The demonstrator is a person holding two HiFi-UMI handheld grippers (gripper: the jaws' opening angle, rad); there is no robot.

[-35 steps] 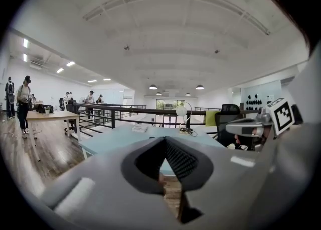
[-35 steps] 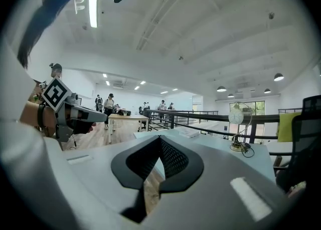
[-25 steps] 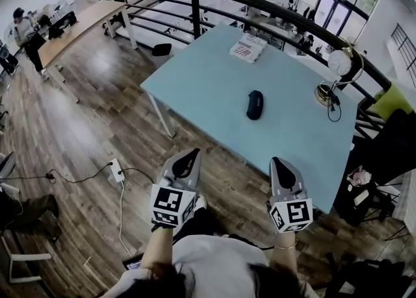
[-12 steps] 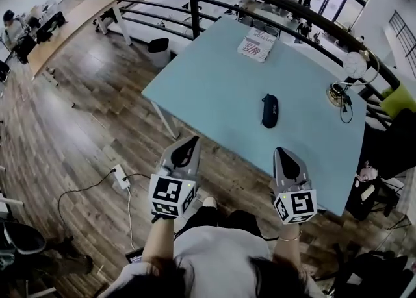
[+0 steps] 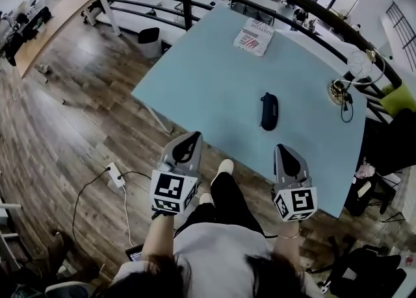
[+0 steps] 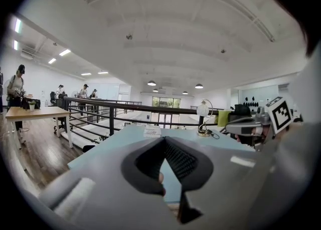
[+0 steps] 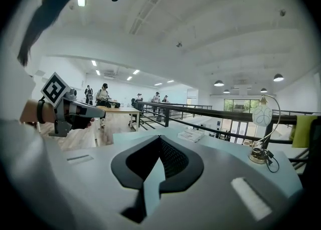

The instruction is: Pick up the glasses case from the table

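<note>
The left claw (image 5: 192, 137) is held near the front edge of the desk (image 5: 201, 82), its jaws closed tip to tip with nothing between them. Ahead and to the right, the glasses case (image 5: 268, 111) lies flat on the bare desk top. It is well apart from the booklet (image 5: 253, 37) at the far edge and the lamp (image 5: 343, 82) at the right. The case is a dark, slim, rounded oblong with its long side pointing away from the person, and it looks smooth and hard-shelled. The right claw (image 5: 281, 150) is the nearer one to it, likewise closed and empty. This looks like the approach step. Next, that claw would need to open, reach forward over the case and close across its narrow width.
</note>
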